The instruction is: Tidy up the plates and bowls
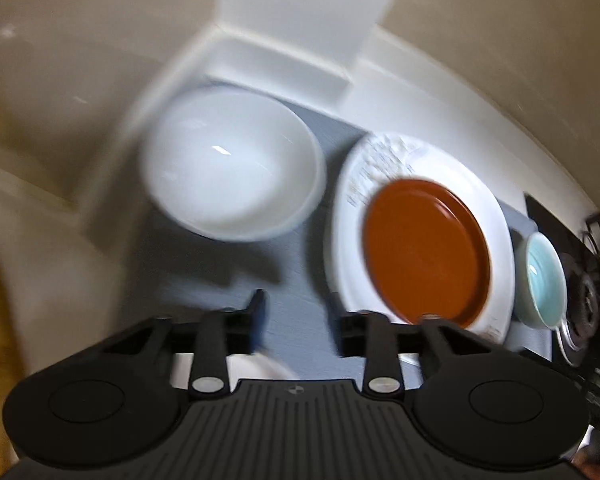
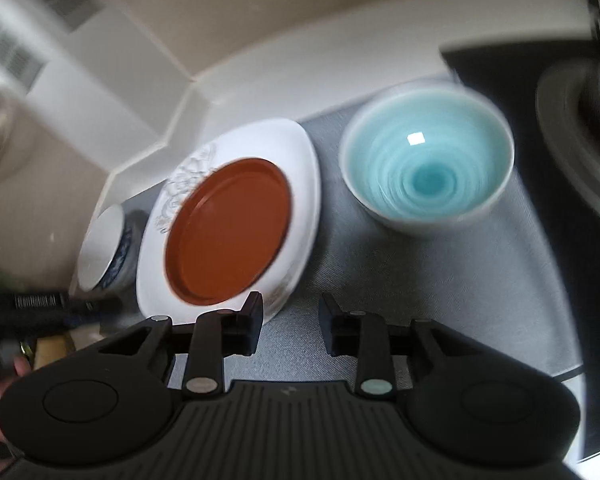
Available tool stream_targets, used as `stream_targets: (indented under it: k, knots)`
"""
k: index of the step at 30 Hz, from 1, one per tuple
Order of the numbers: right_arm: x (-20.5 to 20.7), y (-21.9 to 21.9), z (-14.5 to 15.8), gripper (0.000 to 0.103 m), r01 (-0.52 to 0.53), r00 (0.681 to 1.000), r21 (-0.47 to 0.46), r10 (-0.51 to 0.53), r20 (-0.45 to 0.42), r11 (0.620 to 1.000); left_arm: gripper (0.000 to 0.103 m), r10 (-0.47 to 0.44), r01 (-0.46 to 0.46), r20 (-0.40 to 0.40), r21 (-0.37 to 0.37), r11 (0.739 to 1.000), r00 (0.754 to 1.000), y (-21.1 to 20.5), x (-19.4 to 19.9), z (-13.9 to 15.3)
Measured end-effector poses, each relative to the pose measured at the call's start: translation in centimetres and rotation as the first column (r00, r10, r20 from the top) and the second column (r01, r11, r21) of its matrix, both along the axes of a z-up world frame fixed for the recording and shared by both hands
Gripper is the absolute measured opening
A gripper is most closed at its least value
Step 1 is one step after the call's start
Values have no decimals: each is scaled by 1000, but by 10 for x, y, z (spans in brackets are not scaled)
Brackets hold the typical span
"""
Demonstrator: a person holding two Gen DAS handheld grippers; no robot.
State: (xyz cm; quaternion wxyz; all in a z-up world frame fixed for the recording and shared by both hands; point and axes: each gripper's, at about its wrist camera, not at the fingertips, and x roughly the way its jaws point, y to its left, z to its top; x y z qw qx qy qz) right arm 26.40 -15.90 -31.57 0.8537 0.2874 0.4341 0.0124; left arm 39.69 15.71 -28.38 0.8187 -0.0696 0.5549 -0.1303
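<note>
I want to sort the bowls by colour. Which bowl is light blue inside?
The small bowl right of the white plate, near the stove. Its inside is turquoise with rings; the larger bowl left of the plate is plain white inside.

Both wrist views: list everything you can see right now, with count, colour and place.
White bowl: one, white with blue-patterned outside, left end of mat.
White plate: one, white, patterned, mid-mat.
Brown plate: one, reddish-brown, on the white plate.
Blue bowl: one, pale turquoise, right of plates.
Mat: one, grey, under the dishes.
Stove: one, black, right edge.
Left tool: black, open, empty.
Right tool: black, open, empty.
</note>
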Motion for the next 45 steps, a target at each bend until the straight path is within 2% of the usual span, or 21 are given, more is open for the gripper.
stream_targets:
  k: [4,7,9,12,14,17,19,21,23,26,30,31,33,39,43,45]
  knots:
    - [17,18,16,35,-93,995,28,93,19,995,52,103,-101,62,-26,994,993,36,-3,13]
    - [43,43,26,38,-159,986,22,158,46,987,66,243,-237,81,-72,969,967,64,1,13]
    - [64,59,28,39,-182,983,53,180,46,982,66,293,-285,62,-112,952,954,75,6,10]
    - [91,83,29,41,-199,979,116,193,61,973,62,311,-297,64,-169,940,948,78,14,6]
    - [112,100,27,46,-214,976,137,206,65,967,48,312,-297,61,-182,938,948,75,20,1]
    - [143,118,20,46,-215,977,179,212,37,960,38,346,-333,33,-198,922,938,76,28,-12]
    - [157,126,17,47,-214,977,173,212,27,962,38,375,-365,23,-186,912,927,77,32,-20]
    - [167,132,12,48,-213,976,162,216,1,964,37,403,-395,-2,-207,895,915,81,33,-28]
    - [173,134,4,48,-207,977,180,214,-20,962,33,413,-405,-13,-226,886,911,83,33,-33]
    - [184,139,-5,48,-242,967,240,252,-14,940,33,402,-390,30,-188,901,915,79,34,-34]
    - [195,151,-10,46,-275,957,174,286,-42,946,18,366,-352,50,-180,918,929,73,36,-33]
    - [197,153,-12,33,-272,958,164,284,-50,948,17,360,-347,49,-175,921,932,71,37,-33]
    - [199,153,-15,16,-257,961,140,268,-65,956,17,352,-340,48,-158,927,935,69,40,-32]
    - [195,150,-14,16,-285,950,151,300,-86,946,17,329,-322,23,-146,935,944,68,39,-34]
    - [184,155,-6,16,-309,938,161,328,-111,937,18,303,-301,18,-84,950,953,65,23,-26]
    - [179,158,-5,16,-328,930,160,348,-116,931,18,294,-292,15,-81,953,956,66,17,-27]
